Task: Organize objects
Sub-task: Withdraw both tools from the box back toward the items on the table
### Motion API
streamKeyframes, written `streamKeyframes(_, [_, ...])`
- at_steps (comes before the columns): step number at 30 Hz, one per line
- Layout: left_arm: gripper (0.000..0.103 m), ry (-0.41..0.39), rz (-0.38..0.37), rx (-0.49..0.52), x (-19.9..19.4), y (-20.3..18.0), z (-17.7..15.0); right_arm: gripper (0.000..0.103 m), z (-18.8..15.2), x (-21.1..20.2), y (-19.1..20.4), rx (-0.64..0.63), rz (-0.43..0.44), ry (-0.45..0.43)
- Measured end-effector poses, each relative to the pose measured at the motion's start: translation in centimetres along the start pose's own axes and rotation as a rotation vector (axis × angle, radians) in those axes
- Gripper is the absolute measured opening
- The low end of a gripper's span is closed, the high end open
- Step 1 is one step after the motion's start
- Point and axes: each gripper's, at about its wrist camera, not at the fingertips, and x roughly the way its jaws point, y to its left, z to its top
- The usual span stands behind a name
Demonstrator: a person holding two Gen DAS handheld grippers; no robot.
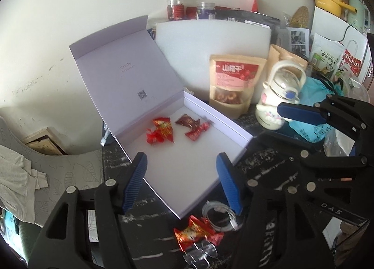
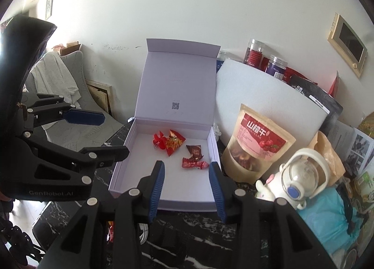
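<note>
snacks are about half sorted by the look of it. nearest the left camera, on the dark marble table [image 1: 268,164], one red snack packet [image 1: 196,231] sits outside the box, touching a coiled white cable [image 1: 219,216], with some clear plastic bits [image 1: 201,252] just in front. so i'd say at least that packet is left to go in, maybe the cable too, can't tell.

left gripper [image 1: 182,182] is wide open with nothing in it, hovering over the near edge of the box [image 1: 187,175]. right gripper [image 2: 187,189] is the same, open and empty, over the near wall of the box.

further in, the box floor has three or four wrappers: a red-orange pair [image 2: 169,144] and two darker ones [image 2: 194,158] beside them. lid [image 2: 177,82] stands upright at the back, not closed yet.

past that, a pouch [image 2: 257,147] and bottle [image 2: 301,175] stand right of the box, untouched.
</note>
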Motion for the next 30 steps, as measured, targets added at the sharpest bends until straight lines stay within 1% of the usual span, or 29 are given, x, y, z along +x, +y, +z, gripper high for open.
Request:
streamKeyframes(2, [0.060, 0.007, -0.012, 0.006, -0.3, -0.4, -0.9, 0.039, -0.7, -0.3, 0.5, -0.004, 0.003, 0.011])
streamKeyframes(7, [0.061, 0.011, -0.009, 0.023, -1.3, -1.4, -2.8, 0.039, -2.4, -1.0, 1.7, -0.008, 0.009, 0.024])
streamKeyframes(11, [0.061, 0.009, 0.010, 0.040, -1.9, -2.1, -4.4, 0.039, -3.7, -1.5, 2.5, -0.005, 0.012, 0.032])
streamKeyframes(21, [0.062, 0.047, -0.017, 0.005, -2.0, -2.8, -8.3, 0.039, -7.4, -2.3, 4.1, -0.003, 0.020, 0.073])
streamKeyframes(30, [0.062, 0.088, -0.015, -0.023, -1.6, -3.2, -11.9, 0.039, -10.1, -2.2, 5.4, 0.000, 0.040, 0.098])
